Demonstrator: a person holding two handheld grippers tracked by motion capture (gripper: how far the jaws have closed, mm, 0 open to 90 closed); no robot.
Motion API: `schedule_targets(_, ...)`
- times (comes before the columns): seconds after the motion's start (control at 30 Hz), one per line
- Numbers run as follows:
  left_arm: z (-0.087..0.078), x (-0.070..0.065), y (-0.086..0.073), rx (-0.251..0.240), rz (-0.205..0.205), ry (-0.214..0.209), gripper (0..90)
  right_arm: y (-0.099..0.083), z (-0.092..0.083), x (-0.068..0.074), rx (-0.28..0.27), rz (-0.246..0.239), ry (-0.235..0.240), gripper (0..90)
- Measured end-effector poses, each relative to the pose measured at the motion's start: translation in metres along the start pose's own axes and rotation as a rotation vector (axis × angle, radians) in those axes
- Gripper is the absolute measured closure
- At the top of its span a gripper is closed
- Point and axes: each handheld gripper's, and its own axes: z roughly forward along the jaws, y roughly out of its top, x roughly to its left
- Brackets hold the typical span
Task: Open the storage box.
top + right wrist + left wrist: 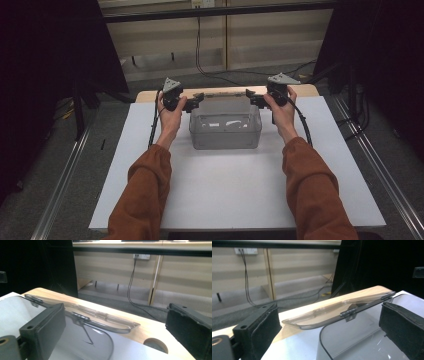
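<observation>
— On the white table top (pixel 225 190), where does the clear plastic box (pixel 225 131) sit?

— Toward the far side, centred between both hands, its hinged lid (pixel 337 310) swung open and lying back toward the wooden edge (pixel 150 327).

— And the left gripper (pixel 196 101)?

— At the box's far left corner, jaws spread wide, nothing pinched between them.

— The right gripper (pixel 253 100)?

— Mirrored at the far right corner, jaws likewise spread and empty; the lid lies just beyond them, apart from the pads.
</observation>
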Motion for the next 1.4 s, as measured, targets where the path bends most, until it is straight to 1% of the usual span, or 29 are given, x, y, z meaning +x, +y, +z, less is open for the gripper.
schedule_targets(0.1,-0.005,-0.002,-0.001,-0.006,0.007,0.015,2.9,0.001,-0.006,0.004,-0.019,-0.020,-0.008,1.4)
schedule_targets(0.13,-0.006,-0.003,-0.001,-0.018,-0.008,0.014,2.9,0.001,-0.007,0.005,-0.022,-0.019,-0.010,1.2)
schedule_targets(0.2,-0.010,-0.004,-0.002,-0.013,0.008,0.035,2.9,0.000,-0.011,0.006,-0.024,-0.024,-0.016,0.8)
schedule_targets(0.27,-0.014,-0.004,-0.003,-0.013,0.016,0.040,2.9,0.000,-0.013,0.006,-0.026,-0.027,-0.018,0.3)
schedule_targets(0.3,-0.017,-0.005,-0.004,-0.014,0.016,0.045,3.0,-0.002,-0.016,0.006,-0.025,-0.037,-0.025,0.2)
schedule_targets(0.33,-0.017,-0.005,-0.004,-0.014,0.016,0.045,3.0,-0.002,-0.016,0.006,-0.025,-0.037,-0.025,0.2)
schedule_targets(0.37,-0.019,-0.005,-0.004,-0.011,0.022,0.055,3.0,-0.002,-0.017,0.006,-0.020,-0.038,-0.025,0.2)
schedule_targets(0.47,-0.026,-0.006,-0.005,-0.023,0.020,0.068,3.0,-0.003,-0.023,0.007,-0.029,-0.039,-0.029,0.0)
schedule_targets(0.5,-0.028,-0.006,-0.005,-0.024,0.027,0.075,3.0,-0.004,-0.025,0.007,-0.032,-0.038,-0.029,0.0)
schedule_targets(0.57,-0.029,-0.006,-0.005,-0.026,0.030,0.076,3.0,-0.004,-0.026,0.007,-0.038,-0.044,-0.032,0.0)
schedule_targets(0.6,-0.031,-0.007,-0.005,-0.031,0.025,0.074,3.1,-0.004,-0.028,0.007,-0.039,-0.042,-0.033,0.0)
schedule_targets(0.63,-0.035,-0.007,-0.006,-0.038,0.039,0.079,3.1,-0.006,-0.032,0.007,-0.041,-0.046,-0.038,0.0)
schedule_targets(0.7,-0.036,-0.008,-0.007,-0.041,0.037,0.083,3.1,-0.006,-0.034,0.007,-0.042,-0.051,-0.039,0.0)
schedule_targets(0.73,-0.038,-0.008,-0.007,-0.045,0.037,0.099,3.0,-0.007,-0.036,0.007,-0.049,-0.059,-0.040,0.0)
schedule_targets(0.77,-0.039,-0.008,-0.008,-0.054,0.032,0.106,3.0,-0.007,-0.039,0.008,-0.062,-0.055,-0.046,0.0)
schedule_targets(0.8,-0.040,-0.008,-0.009,-0.053,0.038,0.106,2.9,-0.007,-0.043,0.008,-0.075,-0.058,-0.053,0.0)
schedule_targets(0.83,-0.041,-0.008,-0.009,-0.051,0.042,0.101,2.9,-0.007,-0.043,0.008,-0.075,-0.058,-0.053,0.0)
schedule_targets(0.87,-0.042,-0.009,-0.010,-0.051,0.035,0.099,3.0,-0.008,-0.047,0.008,-0.082,-0.058,-0.064,0.0)
schedule_targets(0.93,-0.045,-0.009,-0.010,-0.051,0.043,0.099,3.0,-0.009,-0.049,0.008,-0.086,-0.052,-0.062,0.0)
schedule_targets(1.0,-0.049,-0.011,-0.010,-0.060,0.035,0.092,3.0,-0.011,-0.054,0.009,-0.092,-0.051,-0.067,0.0)
schedule_targets(1.07,-0.052,-0.013,-0.011,-0.065,0.049,0.088,3.0,-0.011,-0.056,0.009,-0.092,-0.057,-0.067,0.0)
schedule_targets(1.1,-0.056,-0.015,-0.011,-0.075,0.047,0.096,2.9,-0.012,-0.059,0.010,-0.099,-0.055,-0.070,0.0)
schedule_targets(1.17,-0.058,-0.015,-0.011,-0.076,0.043,0.095,2.9,-0.013,-0.062,0.012,-0.107,-0.047,-0.072,0.0)
schedule_targets(1.2,-0.059,-0.015,-0.012,-0.076,0.040,0.091,2.7,-0.013,-0.064,0.013,-0.102,-0.051,-0.065,0.0)
schedule_targets(1.23,-0.064,-0.017,-0.012,-0.085,0.040,0.096,2.2,-0.014,-0.066,0.015,-0.101,-0.050,-0.068,0.0)
schedule_targets(1.27,-0.064,-0.017,-0.012,-0.085,0.040,0.096,1.7,-0.014,-0.066,0.015,-0.101,-0.050,-0.068,0.0)
schedule_targets(1.3,-0.069,-0.019,-0.013,-0.091,0.040,0.073,1.7,-0.014,-0.070,0.017,-0.108,-0.062,-0.069,0.0)
schedule_targets(1.37,-0.071,-0.020,-0.014,-0.097,0.036,0.080,1.7,-0.015,-0.072,0.018,-0.113,-0.063,-0.073,0.0)
schedule_targets(1.4,-0.075,-0.021,-0.014,-0.100,0.046,0.076,1.7,-0.016,-0.077,0.019,-0.118,-0.065,-0.074,0.0)
